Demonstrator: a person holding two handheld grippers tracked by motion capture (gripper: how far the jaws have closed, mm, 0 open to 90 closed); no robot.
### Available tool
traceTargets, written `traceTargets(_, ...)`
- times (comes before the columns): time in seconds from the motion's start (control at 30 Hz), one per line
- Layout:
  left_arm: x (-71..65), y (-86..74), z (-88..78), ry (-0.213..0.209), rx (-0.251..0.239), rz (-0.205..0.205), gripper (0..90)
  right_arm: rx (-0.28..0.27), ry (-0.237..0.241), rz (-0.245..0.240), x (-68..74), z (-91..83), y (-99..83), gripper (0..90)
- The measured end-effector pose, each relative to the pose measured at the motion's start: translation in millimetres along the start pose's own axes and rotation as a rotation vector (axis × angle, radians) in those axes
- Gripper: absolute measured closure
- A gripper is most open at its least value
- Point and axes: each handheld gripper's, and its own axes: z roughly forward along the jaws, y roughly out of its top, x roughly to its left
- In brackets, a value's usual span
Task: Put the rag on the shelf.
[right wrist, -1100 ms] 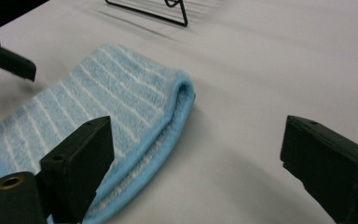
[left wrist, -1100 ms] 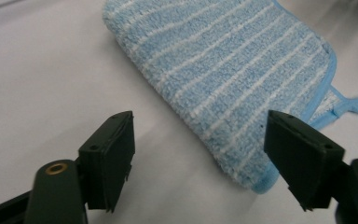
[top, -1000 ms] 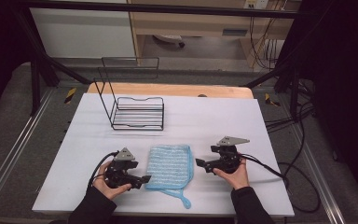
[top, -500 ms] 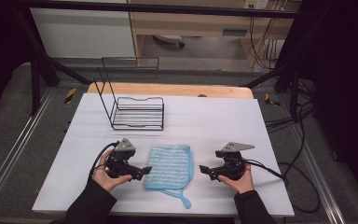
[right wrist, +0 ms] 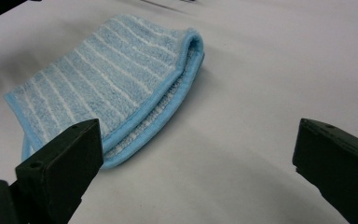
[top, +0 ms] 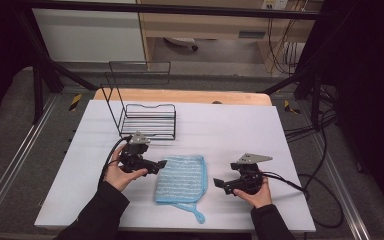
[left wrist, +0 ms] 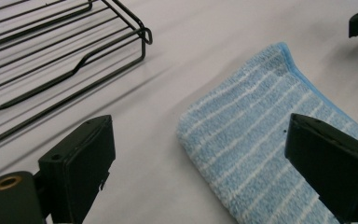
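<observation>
In the left gripper view the wire rack (left wrist: 60,51) runs off the top and left edges, and the right jaw covers part of the striped cloth (left wrist: 261,135). The right gripper view's left jaw hides the cloth's near corner. In the high view both forearms leave the bottom edge.
</observation>
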Motion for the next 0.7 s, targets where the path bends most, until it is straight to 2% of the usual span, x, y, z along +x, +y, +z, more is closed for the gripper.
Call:
traceTargets(0.1, 3.0, 3.4, 7.2, 0.021, 0.0, -0.001, 10.3, -0.004, 0.002, 0.0, 0.2, -0.3, 0.2, 2.5)
traceTargets(0.2, 7.8, 3.6, 17.1, 0.022, 0.006, -0.034, 12.0, -0.006, 0.0, 0.0, 0.1, -0.5, 0.5, 2.5)
traceTargets(0.33, 13.9, 0.8, 31.0, 0.038, 0.05, -0.059, 15.2, 0.0, -0.003, 0.0, 0.3, -0.1, 0.0, 2.7)
traceTargets(0.43, 15.0, -2.1, 36.4, 0.051, 0.063, -0.064, 20.9, 0.002, -0.005, -0.001, 0.3, 1.3, -0.5, 2.9)
traceTargets(0.7, 14.9, -11.1, 47.0, 0.014, 0.085, -0.096, 37.7, 0.015, -0.005, -0.009, 0.8, 4.8, -2.4, 4.7)
